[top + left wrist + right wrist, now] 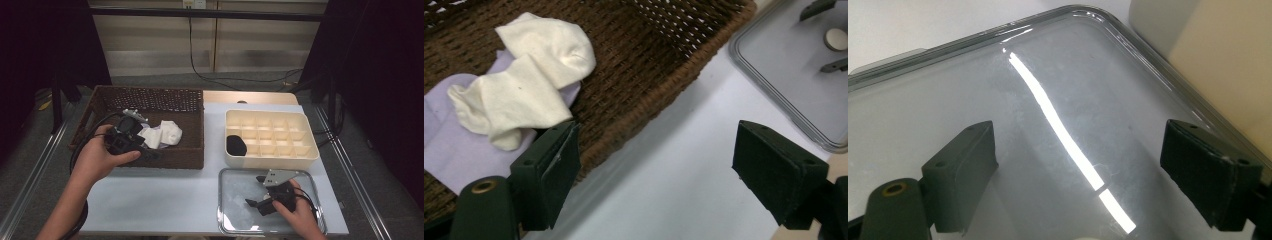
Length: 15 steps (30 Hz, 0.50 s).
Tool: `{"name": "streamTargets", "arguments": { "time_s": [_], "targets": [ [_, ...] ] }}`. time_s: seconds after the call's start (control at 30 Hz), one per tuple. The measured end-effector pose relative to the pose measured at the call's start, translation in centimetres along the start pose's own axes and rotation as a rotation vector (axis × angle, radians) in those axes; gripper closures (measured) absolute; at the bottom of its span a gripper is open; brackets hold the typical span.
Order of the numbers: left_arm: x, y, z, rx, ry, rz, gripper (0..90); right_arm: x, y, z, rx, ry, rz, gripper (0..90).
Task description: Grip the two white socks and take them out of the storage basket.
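My left gripper [149,150] [659,150] is open and empty at the front of a brown wicker basket [190,107] [644,65]. One jaw is over the basket's inside and the other over the white table [664,200]. White socks [167,132] [529,85] lie in the basket on a lavender cloth [446,150], just beyond the left jaw. My right gripper [254,191] [1078,155] [826,37] hangs open with nothing in it over a shiny clear tray [235,220] [1058,100] [774,65] at the front right.
A cream box [300,155] [1228,55] divided into several compartments stands behind the tray, with a black item [236,145] in a left cell. Bare white tabletop [160,200] lies between basket and tray. Dark curtains flank the table, and a cable runs behind it.
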<state>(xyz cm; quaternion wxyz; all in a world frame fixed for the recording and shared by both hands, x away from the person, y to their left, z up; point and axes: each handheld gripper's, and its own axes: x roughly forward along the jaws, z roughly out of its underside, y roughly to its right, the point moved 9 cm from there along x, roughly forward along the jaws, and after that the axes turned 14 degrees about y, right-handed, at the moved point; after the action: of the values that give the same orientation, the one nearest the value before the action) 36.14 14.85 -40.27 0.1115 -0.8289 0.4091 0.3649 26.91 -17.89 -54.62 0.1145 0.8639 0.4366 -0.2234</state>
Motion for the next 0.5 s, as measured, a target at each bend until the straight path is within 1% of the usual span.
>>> {"name": "streamTargets", "arguments": {
  "time_s": [0.07,0.1,0.13,0.17,0.2,0.23,0.27,0.33,0.4,0.47,0.5],
  "targets": [
    [0.3,-0.3,-0.2,-0.011,0.008,-0.008,19.2,0.0,0.0,0.0,0.000,0.000,0.000,13.9],
    [0.5,-0.4,-0.2,-0.022,0.006,-0.005,19.3,0.0,0.0,0.0,0.002,-0.001,0.000,13.9],
    [0.7,-0.6,-0.2,-0.014,0.001,-0.006,19.3,0.0,0.0,0.0,0.002,0.000,0.000,13.9],
    [0.9,-0.7,-0.3,-0.024,0.003,-0.010,19.4,0.0,0.0,0.0,0.002,0.000,0.000,13.9],
    [1.0,-0.9,-0.3,-0.014,-0.002,-0.008,19.4,0.0,0.0,0.0,0.000,0.000,0.000,13.9],
    [1.2,-1.0,-0.3,-0.014,-0.003,-0.007,19.4,0.0,0.0,0.0,0.000,0.000,0.000,13.9],
    [1.4,-1.2,-0.4,-0.032,0.005,-0.010,19.5,0.0,0.0,0.0,0.002,0.000,0.000,13.9],
    [1.7,-1.7,-0.4,-0.037,0.003,-0.015,19.5,0.0,0.0,0.0,0.000,0.000,0.000,13.9],
    [2.1,-2.2,-0.4,-0.053,0.014,-0.036,19.6,0.0,0.0,0.0,0.000,0.000,0.000,13.9],
    [2.6,-2.5,-0.4,-0.057,0.015,-0.028,19.9,0.0,0.0,0.0,0.000,0.000,0.000,13.9],
    [2.8,-2.6,-0.4,-0.082,0.024,-0.027,20.0,0.0,0.0,0.0,0.002,0.000,0.000,13.9]
  ]
}}
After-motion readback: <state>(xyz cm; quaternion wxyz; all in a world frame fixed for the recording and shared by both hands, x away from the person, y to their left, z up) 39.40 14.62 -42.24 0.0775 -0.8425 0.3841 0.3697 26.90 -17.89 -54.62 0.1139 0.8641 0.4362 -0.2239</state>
